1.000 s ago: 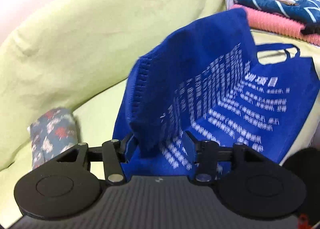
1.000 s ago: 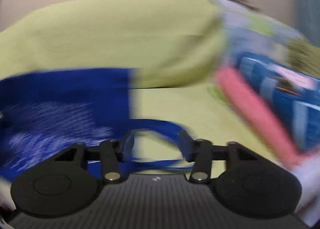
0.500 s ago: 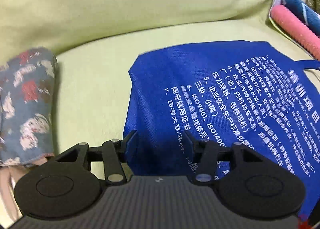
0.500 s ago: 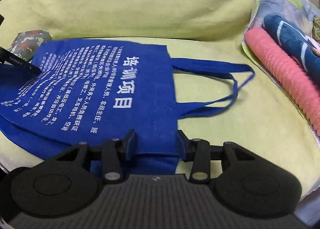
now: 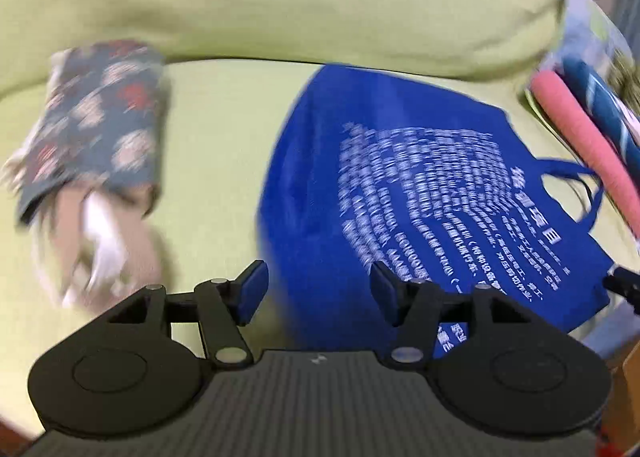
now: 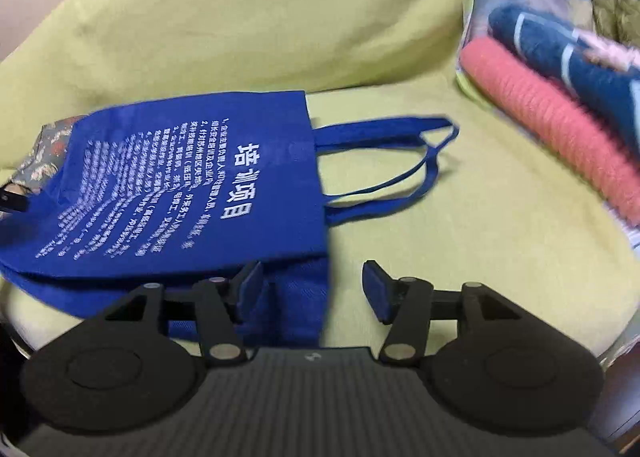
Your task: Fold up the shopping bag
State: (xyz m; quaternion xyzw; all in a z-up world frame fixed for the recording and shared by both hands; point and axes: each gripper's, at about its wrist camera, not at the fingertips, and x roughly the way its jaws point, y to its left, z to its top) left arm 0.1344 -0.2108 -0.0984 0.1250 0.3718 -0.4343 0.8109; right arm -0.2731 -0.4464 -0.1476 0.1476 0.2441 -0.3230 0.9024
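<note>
Blue non-woven shopping bag (image 6: 192, 185) is lying limp and light, best pinched at a corner, both claws (image 5: 316, 293) (image 6: 312, 289) gaping empty beside it.

Both grippers (image 5: 316, 293) (image 6: 312, 289) newly off bag (image 6: 180, 185)

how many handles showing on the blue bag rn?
2. Both handle loops lie flat on the green cover, stacked off the blue bag mouth toward the pink towel. Neither gripper touches them.
</note>
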